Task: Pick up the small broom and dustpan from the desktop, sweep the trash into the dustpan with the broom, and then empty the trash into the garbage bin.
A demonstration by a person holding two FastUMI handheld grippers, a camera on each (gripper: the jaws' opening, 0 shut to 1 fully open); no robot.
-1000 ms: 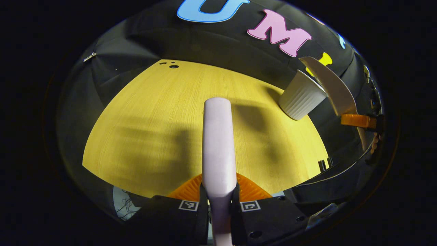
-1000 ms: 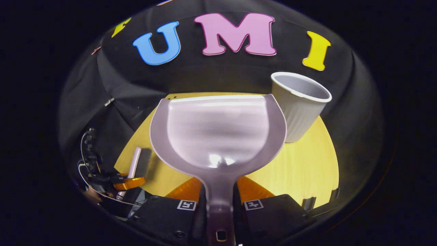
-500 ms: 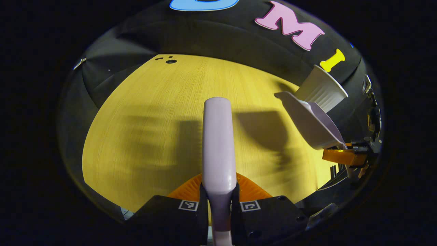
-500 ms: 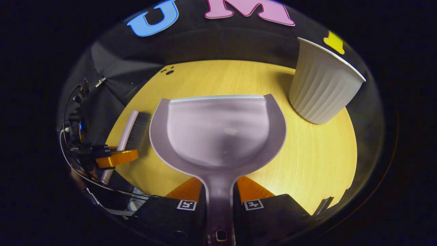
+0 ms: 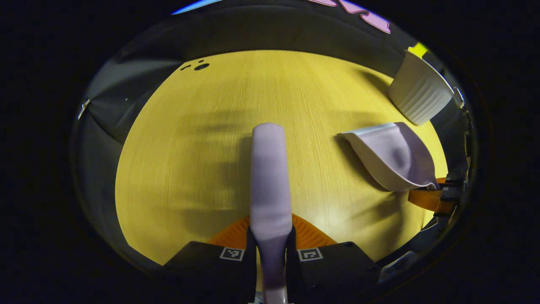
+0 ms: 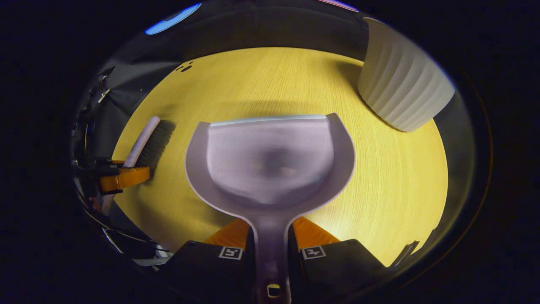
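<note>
A yellow wood-grain surface [image 5: 202,139] spreads under both grippers, bounded by the booth's black cloth wall. The pale lilac plastic dustpan [image 6: 270,162] is over the middle of the surface, its mouth facing away and its handle running back between the fingers of the right gripper [image 6: 272,249], which are clenched on that handle. No trash is visible inside the pan. Beyond its right front corner stands the white ribbed garbage bin [image 6: 400,93], apart from the pan; its inside cannot be seen. In the left gripper view, the small broom with a pale lilac handle [image 5: 270,177] reaches forward from the left gripper [image 5: 271,251], whose fingers grasp its narrow neck. In the right gripper view its dark bristles sit at the surface's left edge. A few small dark holes [image 5: 198,66] mark the surface's far corner.
</note>
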